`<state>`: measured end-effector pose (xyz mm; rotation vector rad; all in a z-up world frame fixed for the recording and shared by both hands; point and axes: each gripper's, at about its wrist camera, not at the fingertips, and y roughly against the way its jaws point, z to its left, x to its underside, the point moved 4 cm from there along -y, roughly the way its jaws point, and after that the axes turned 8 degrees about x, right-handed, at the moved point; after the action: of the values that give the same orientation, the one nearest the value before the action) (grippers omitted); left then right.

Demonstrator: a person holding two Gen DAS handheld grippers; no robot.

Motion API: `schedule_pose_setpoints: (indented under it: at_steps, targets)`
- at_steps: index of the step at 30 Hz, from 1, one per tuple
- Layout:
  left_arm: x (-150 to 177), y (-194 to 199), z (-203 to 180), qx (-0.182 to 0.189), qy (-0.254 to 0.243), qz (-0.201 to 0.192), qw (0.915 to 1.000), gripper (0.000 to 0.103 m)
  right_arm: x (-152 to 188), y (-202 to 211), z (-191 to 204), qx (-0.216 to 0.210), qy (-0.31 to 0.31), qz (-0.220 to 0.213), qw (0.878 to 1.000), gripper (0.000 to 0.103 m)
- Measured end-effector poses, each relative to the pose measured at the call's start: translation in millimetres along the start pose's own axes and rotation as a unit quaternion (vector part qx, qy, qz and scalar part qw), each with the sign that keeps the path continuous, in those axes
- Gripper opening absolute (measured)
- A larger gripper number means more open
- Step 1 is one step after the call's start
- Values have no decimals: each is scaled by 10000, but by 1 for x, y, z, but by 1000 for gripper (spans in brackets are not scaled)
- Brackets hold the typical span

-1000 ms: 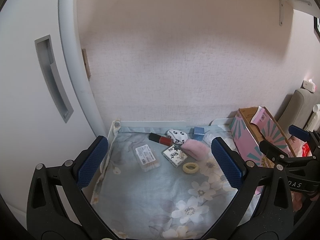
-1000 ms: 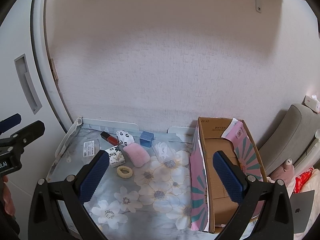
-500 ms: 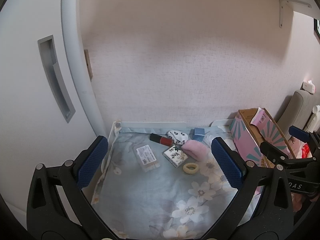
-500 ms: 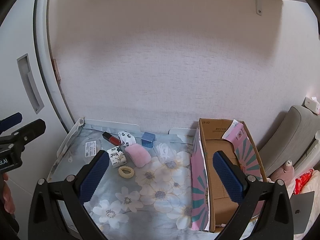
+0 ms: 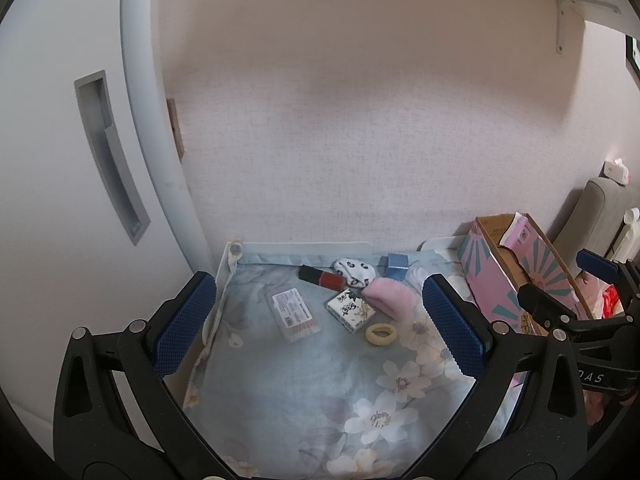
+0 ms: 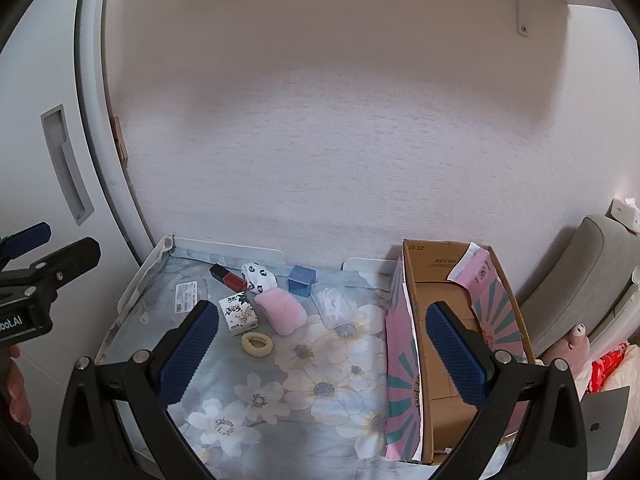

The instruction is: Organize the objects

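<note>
Small household objects are seen scattered on a floral cloth spread over a tabletop, all to the left of an open cardboard box with pink and teal sides. Nearest the box, a clear plastic case and a blue cube are laid; farther from it, a pink fluffy pad is shown touching a black-and-white patterned cloth, with a red tube beside that. A small printed box and a cream hair ring are placed just in front, and a labelled clear packet is set farthest from the box. The left gripper and right gripper are held above the cloth, each with jaws spread wide and nothing between them.
</note>
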<state>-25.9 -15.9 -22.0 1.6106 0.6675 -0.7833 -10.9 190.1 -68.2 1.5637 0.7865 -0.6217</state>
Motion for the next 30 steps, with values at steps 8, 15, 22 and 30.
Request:
schedule_pose_setpoints:
  at_steps: [8, 15, 22, 30]
  targets:
    - [1, 0, 1, 23, 10, 26, 10000, 103, 0, -1, 0, -3, 4, 6, 10000, 103]
    - [3, -3, 3, 50, 29, 66, 10000, 102, 1, -3, 1, -25, 1, 8, 10000, 103]
    - [4, -10, 19, 55, 164, 202, 9996, 102, 7, -11, 9, -81, 43, 189, 9998, 103]
    - [27, -45, 59, -13, 410, 729, 9965, 102, 37, -46, 29, -194, 143, 681, 9974, 103]
